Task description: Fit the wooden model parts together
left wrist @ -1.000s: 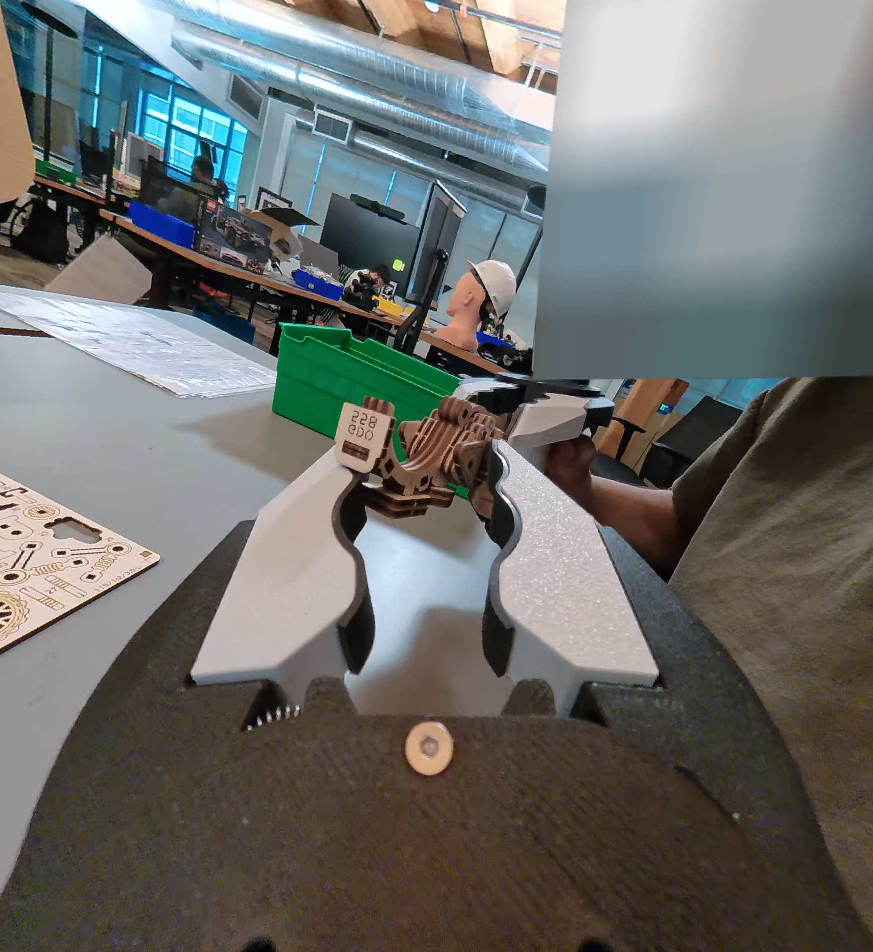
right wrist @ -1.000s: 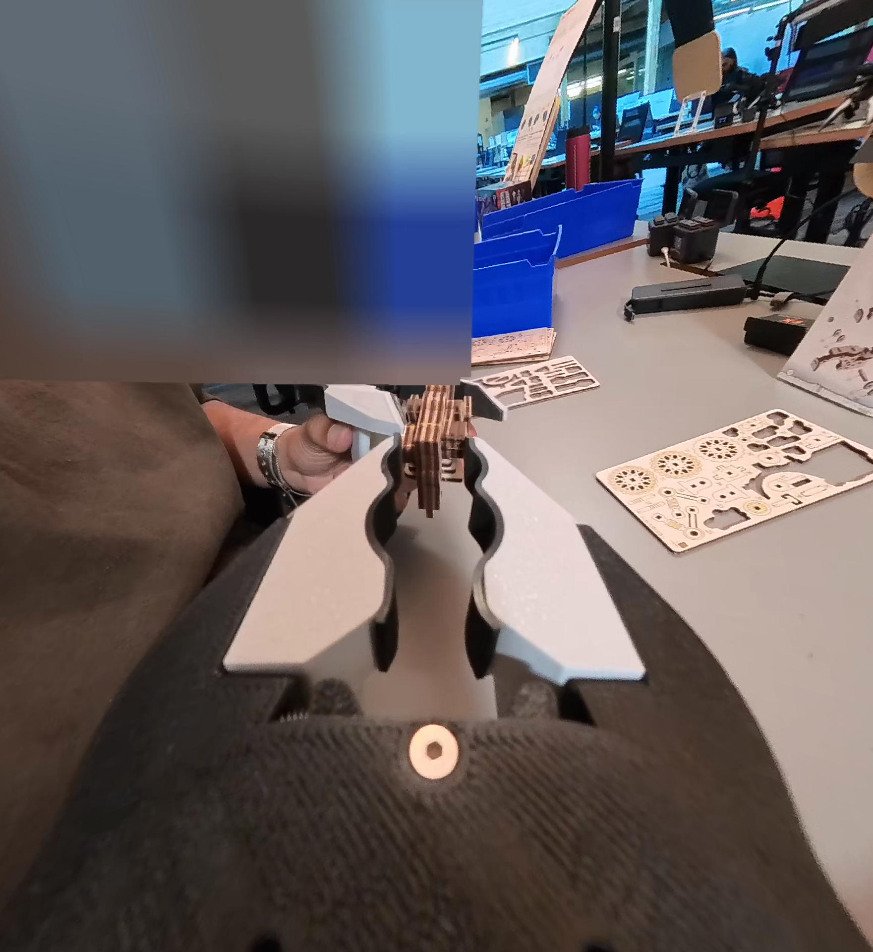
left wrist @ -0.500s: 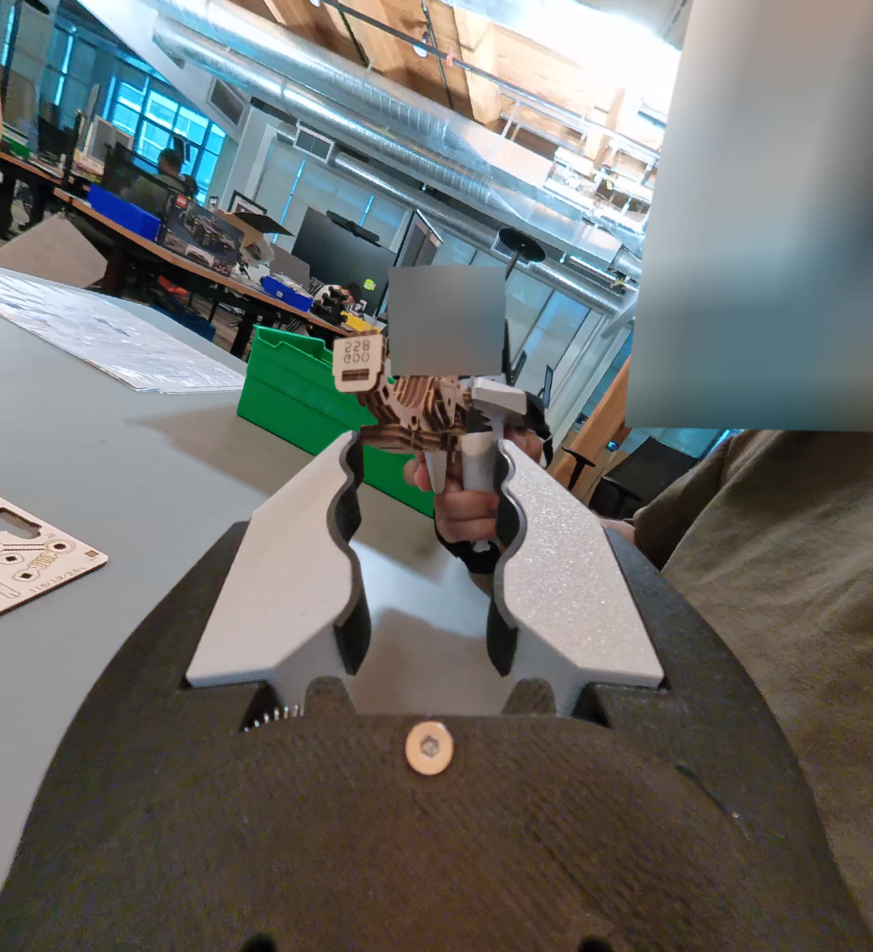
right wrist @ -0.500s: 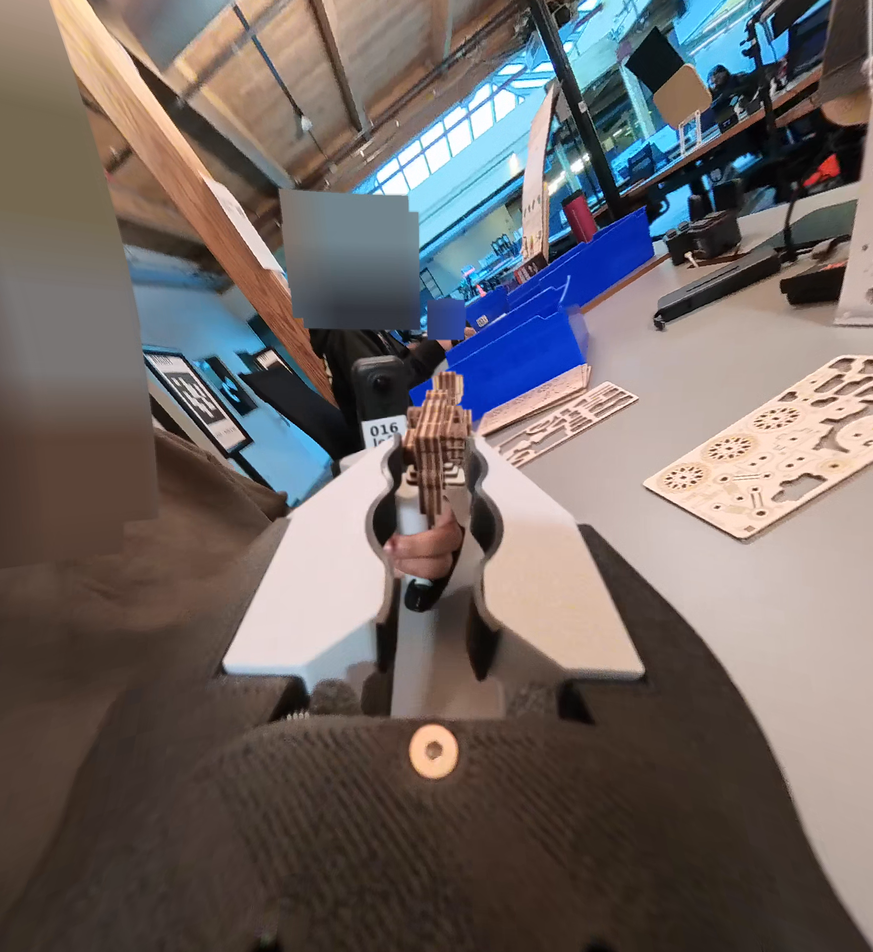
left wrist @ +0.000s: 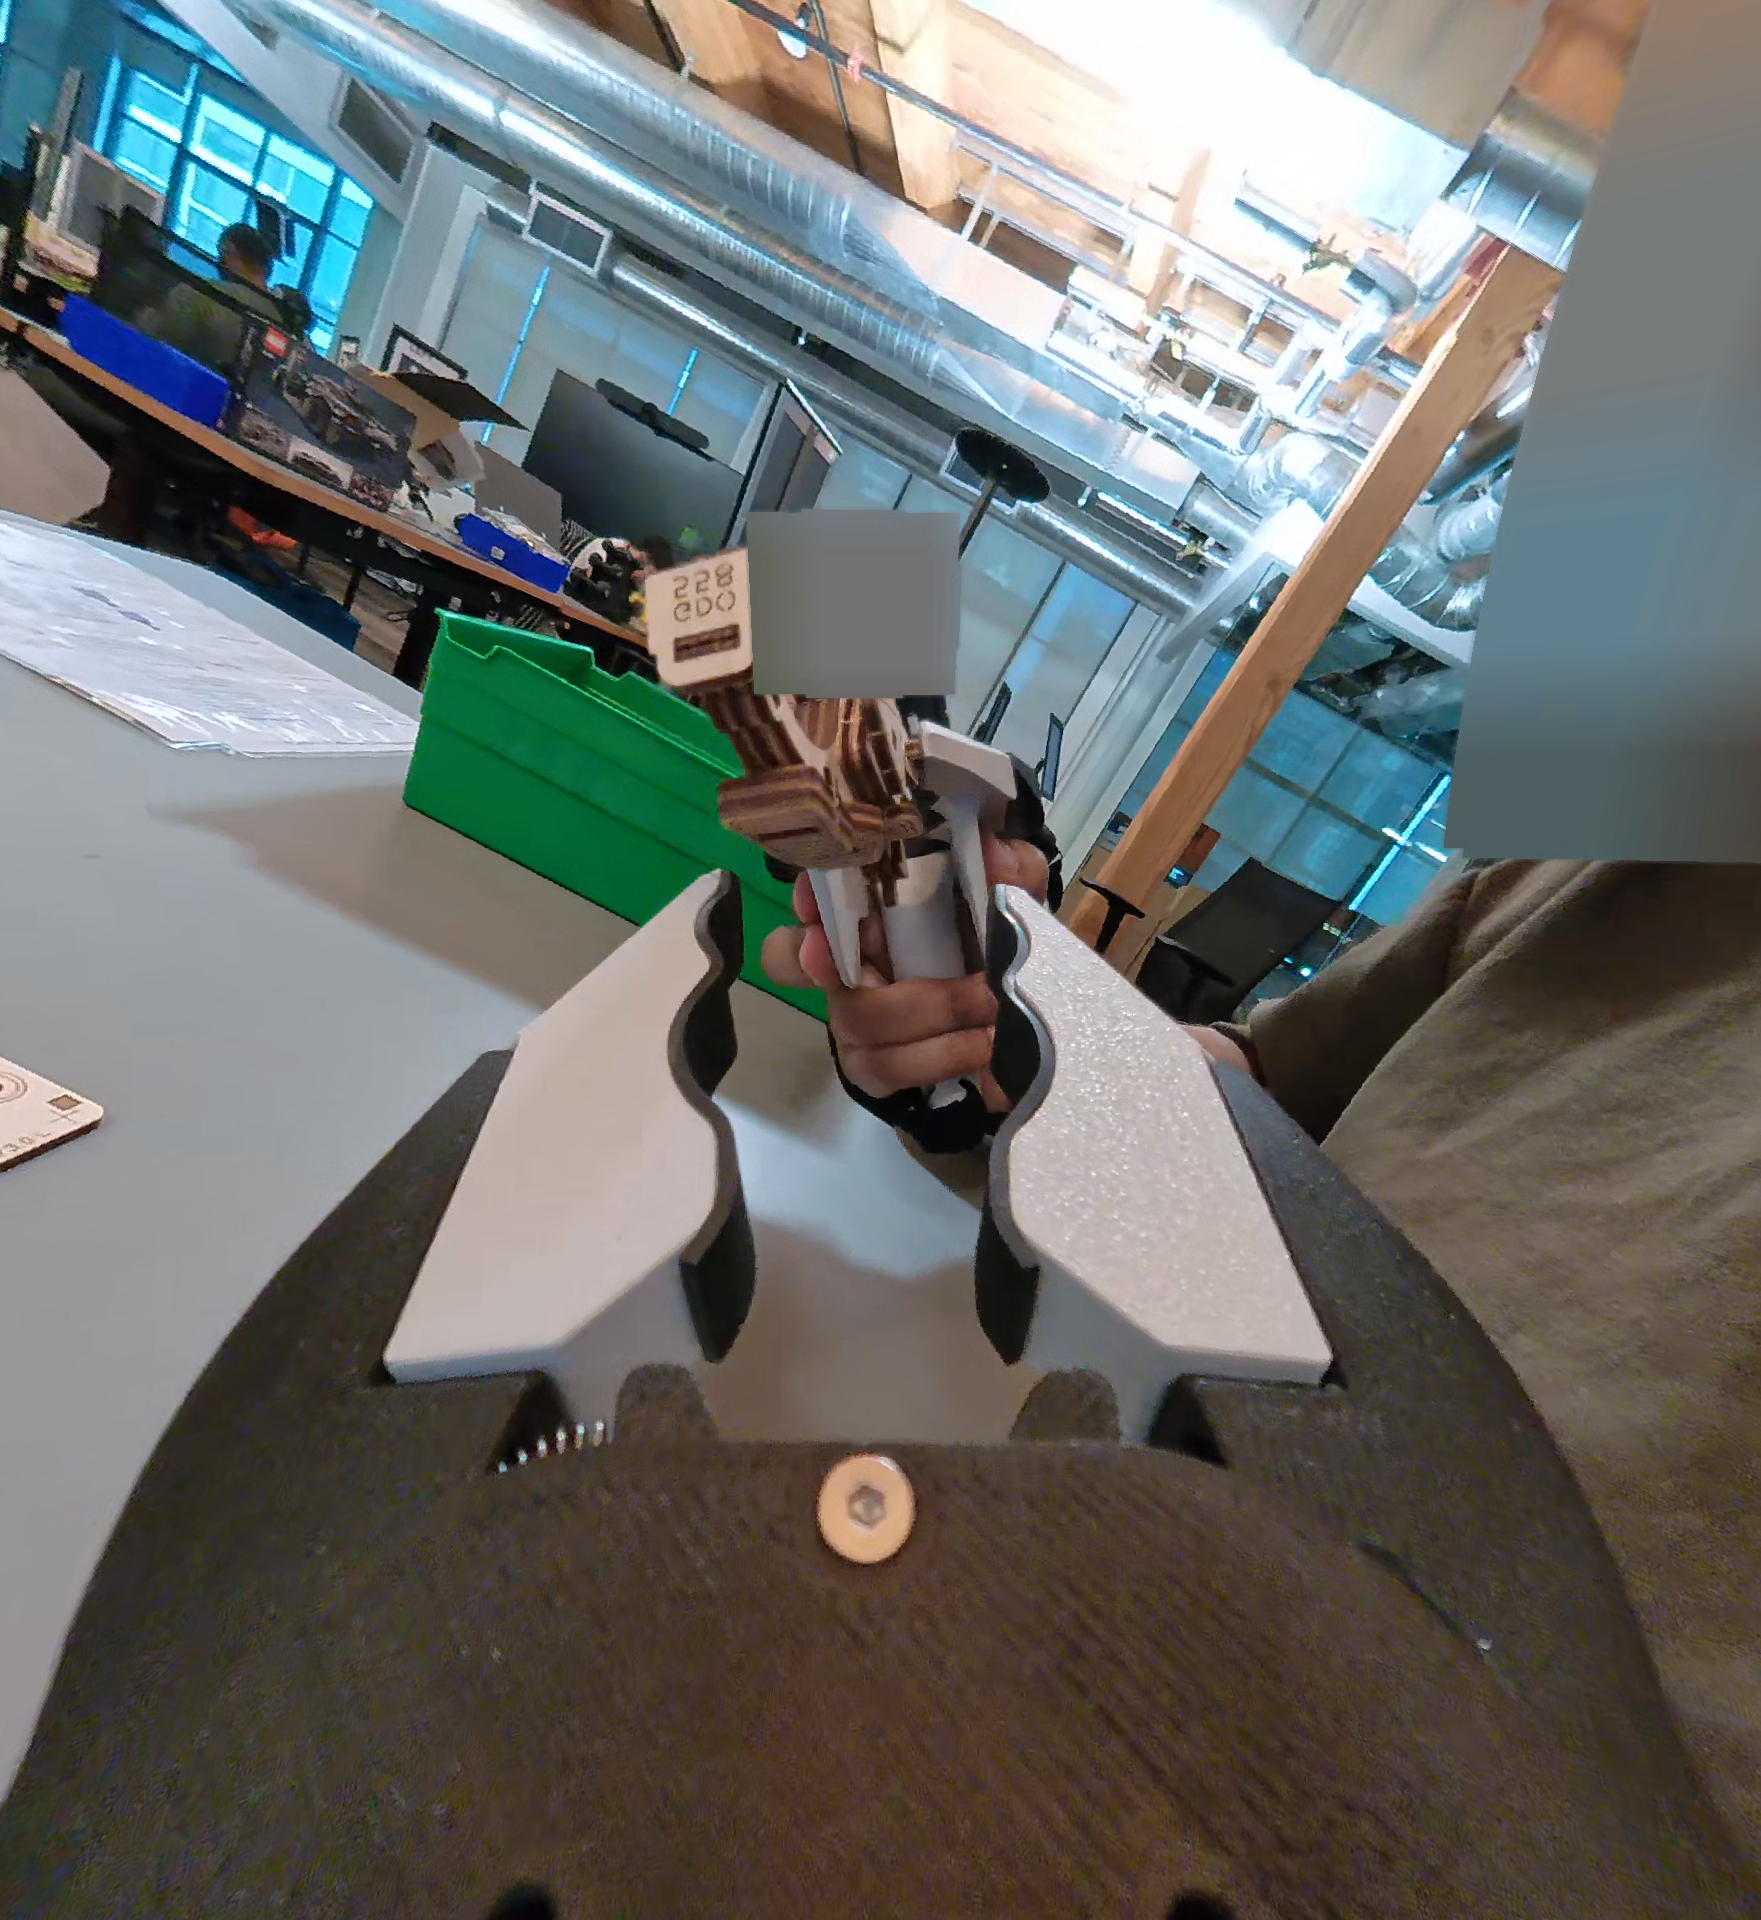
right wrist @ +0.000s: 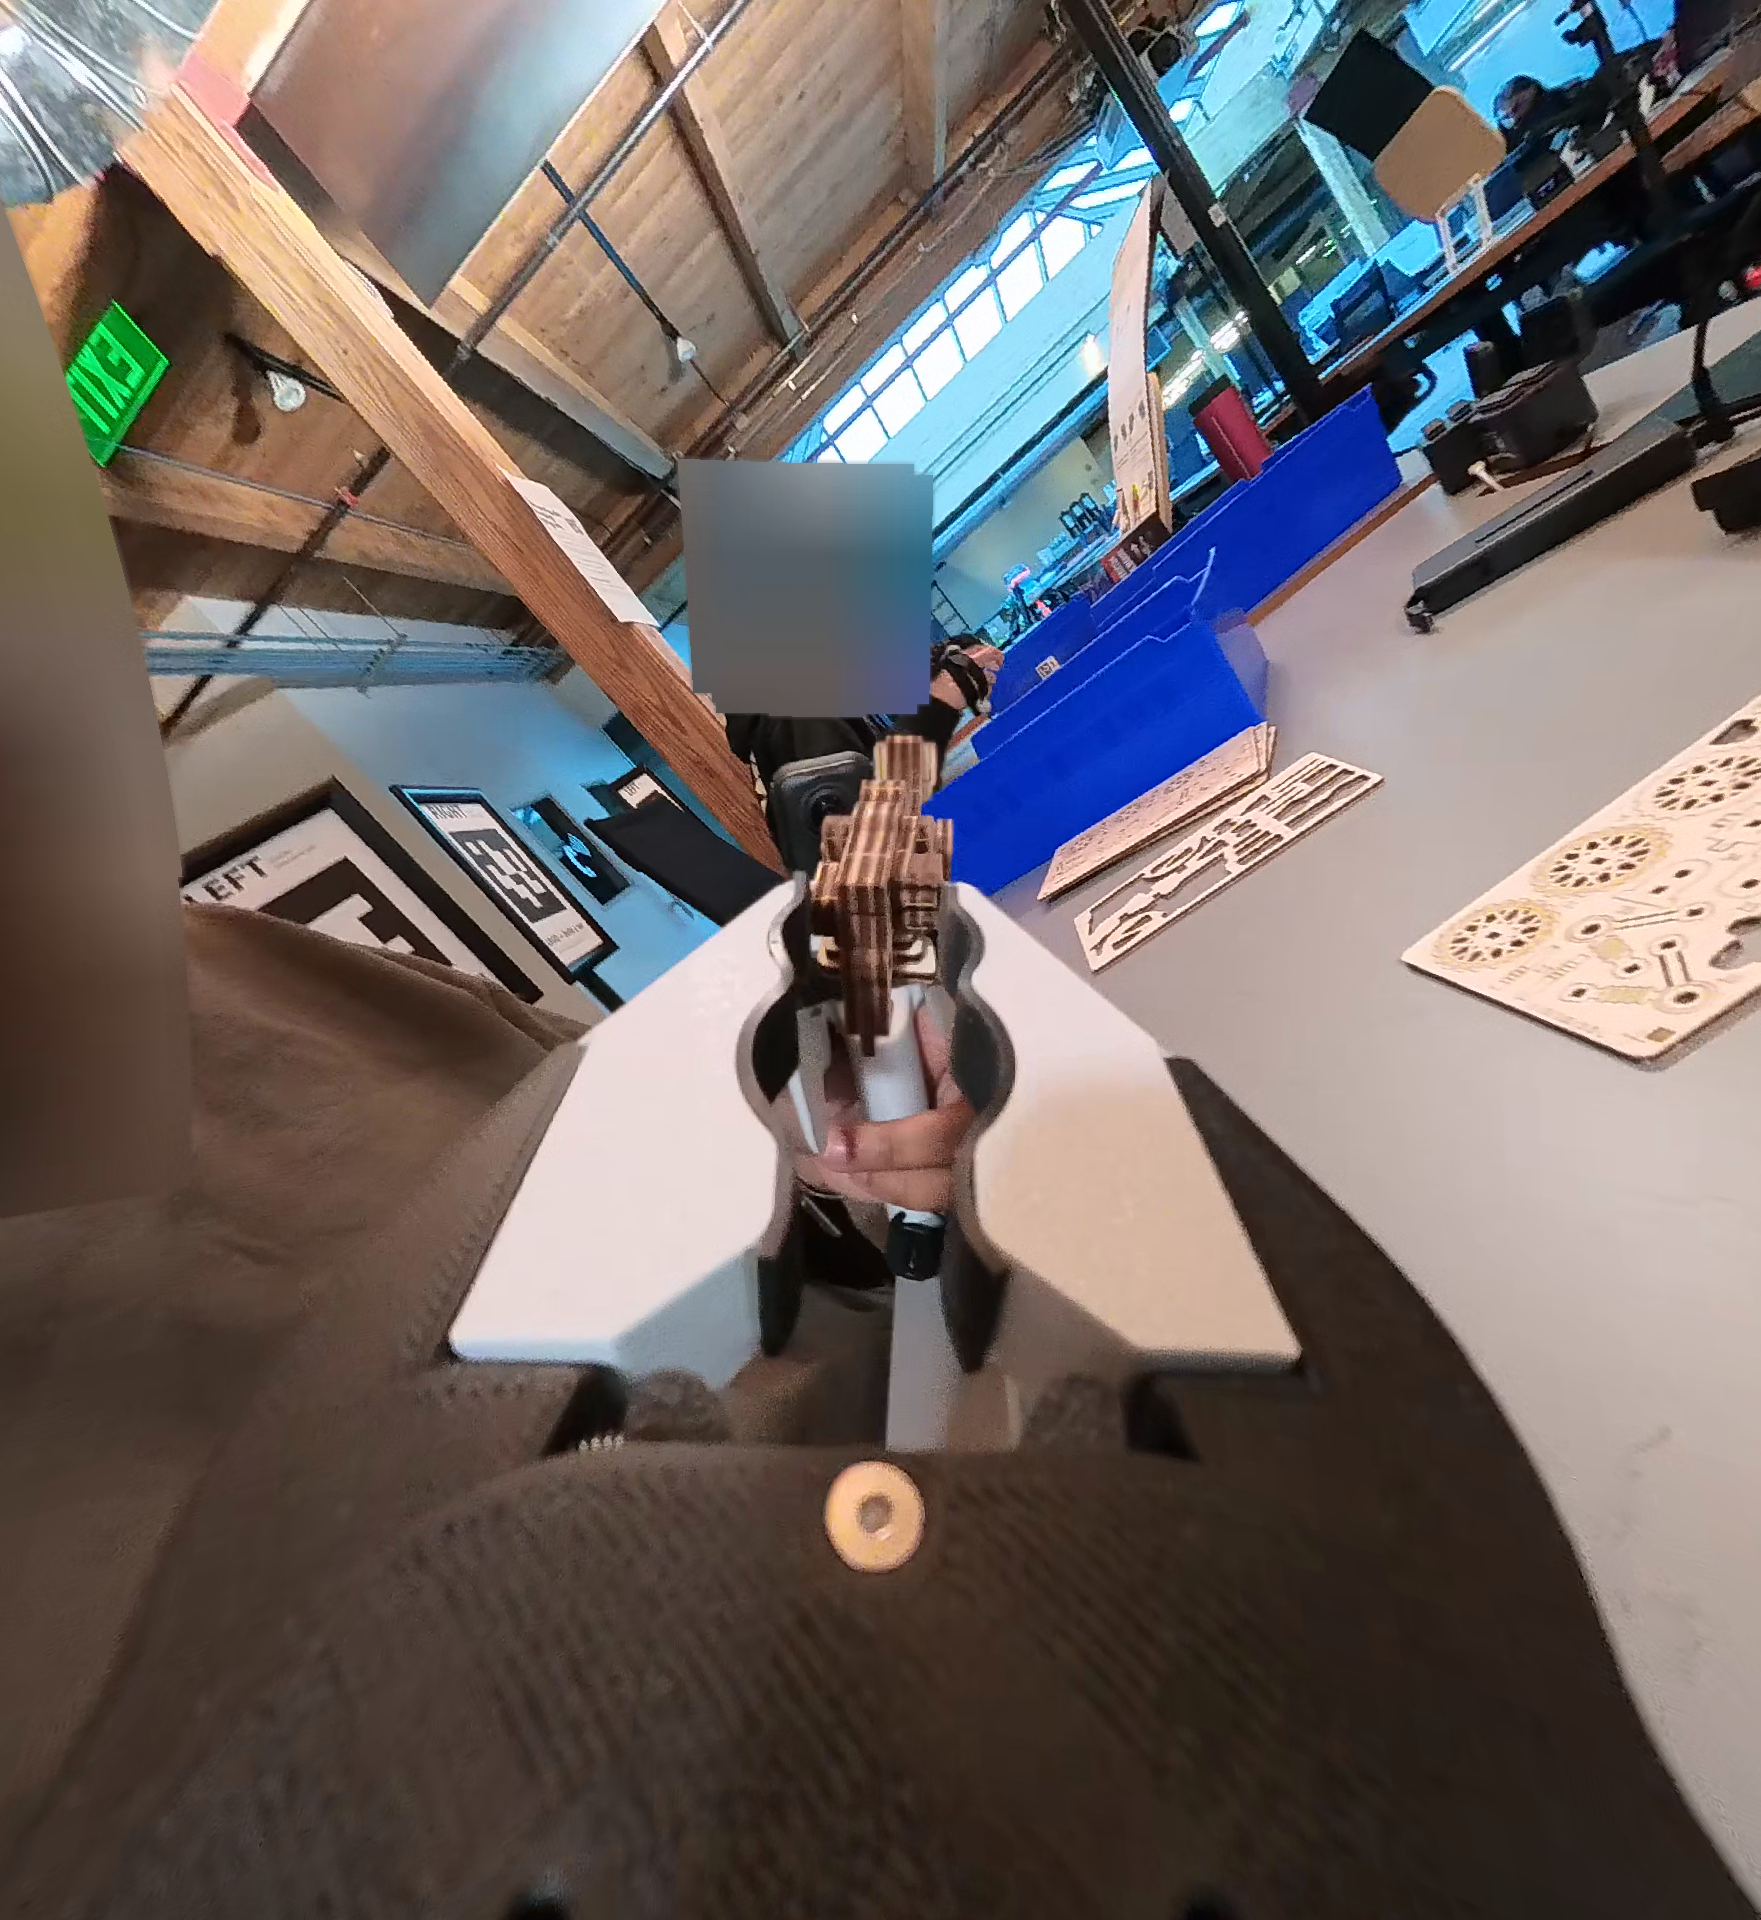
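Open-plan workshop or maker lab under a high timber ceiling with exposed silver ducts [left wrist: 710, 135] and wooden beams [right wrist: 460, 436]. Long work desks [left wrist: 180, 416] crowded with monitors [left wrist: 637, 488], boxes and storage bins, blue [right wrist: 1146, 717] and green [left wrist: 564, 748]. Laser-cut plywood sheets [right wrist: 1634, 894] spread over a grey desk [right wrist: 1478, 1195]. Lit green exit sign [right wrist: 112, 379] overhead.

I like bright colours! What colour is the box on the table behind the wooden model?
The box is bright green, clearest in the left wrist view.
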### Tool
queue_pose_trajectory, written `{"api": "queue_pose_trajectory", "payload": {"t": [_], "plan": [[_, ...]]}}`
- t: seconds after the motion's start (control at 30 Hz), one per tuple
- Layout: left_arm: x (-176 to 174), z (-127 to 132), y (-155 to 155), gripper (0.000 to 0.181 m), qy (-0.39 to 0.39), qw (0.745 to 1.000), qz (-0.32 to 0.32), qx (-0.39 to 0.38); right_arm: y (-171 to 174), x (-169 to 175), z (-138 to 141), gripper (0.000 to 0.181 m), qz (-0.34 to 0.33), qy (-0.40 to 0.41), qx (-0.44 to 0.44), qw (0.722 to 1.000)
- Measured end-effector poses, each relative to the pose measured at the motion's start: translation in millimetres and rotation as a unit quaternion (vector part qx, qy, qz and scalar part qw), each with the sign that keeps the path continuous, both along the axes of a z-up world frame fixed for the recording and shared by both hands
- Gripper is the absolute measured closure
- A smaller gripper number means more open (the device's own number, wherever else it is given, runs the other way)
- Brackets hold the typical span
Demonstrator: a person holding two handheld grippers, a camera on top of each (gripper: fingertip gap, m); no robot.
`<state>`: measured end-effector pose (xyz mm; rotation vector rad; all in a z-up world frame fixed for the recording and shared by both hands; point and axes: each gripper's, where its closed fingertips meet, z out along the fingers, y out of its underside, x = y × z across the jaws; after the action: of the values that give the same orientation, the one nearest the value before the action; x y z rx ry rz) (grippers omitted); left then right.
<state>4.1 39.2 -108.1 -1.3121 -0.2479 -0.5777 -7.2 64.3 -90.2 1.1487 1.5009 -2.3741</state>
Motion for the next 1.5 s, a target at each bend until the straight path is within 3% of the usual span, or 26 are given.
{"api": "queue_pose_trajectory", "payload": {"t": [0.6, 0.77, 1.07, 1.5], "plan": [[-27.4, 0.2, -5.0, 0.138, -0.050, 0.998, 0.029, 0.008, 6.9, -8.8, -9.1, 0.159, 0.044, -0.094, -0.113, 0.988], [-36.0, 1.5, -8.3, 0.137, -0.001, 0.998, 0.060, -0.002, 7.0, -12.3, -20.8, 0.159, 0.047, -0.123, -0.100, 0.986], [-30.9, -3.6, -8.7, 0.128, 0.213, 0.968, 0.121, -0.047, 5.3, -9.0, -16.4, 0.159, 0.072, -0.138, -0.137, 0.978], [-31.4, 7.0, -13.4, 0.129, 0.151, 0.983, 0.105, -0.009, 2.0, -5.9, -14.8, 0.159, 0.097, -0.152, -0.167, 0.969]]}}
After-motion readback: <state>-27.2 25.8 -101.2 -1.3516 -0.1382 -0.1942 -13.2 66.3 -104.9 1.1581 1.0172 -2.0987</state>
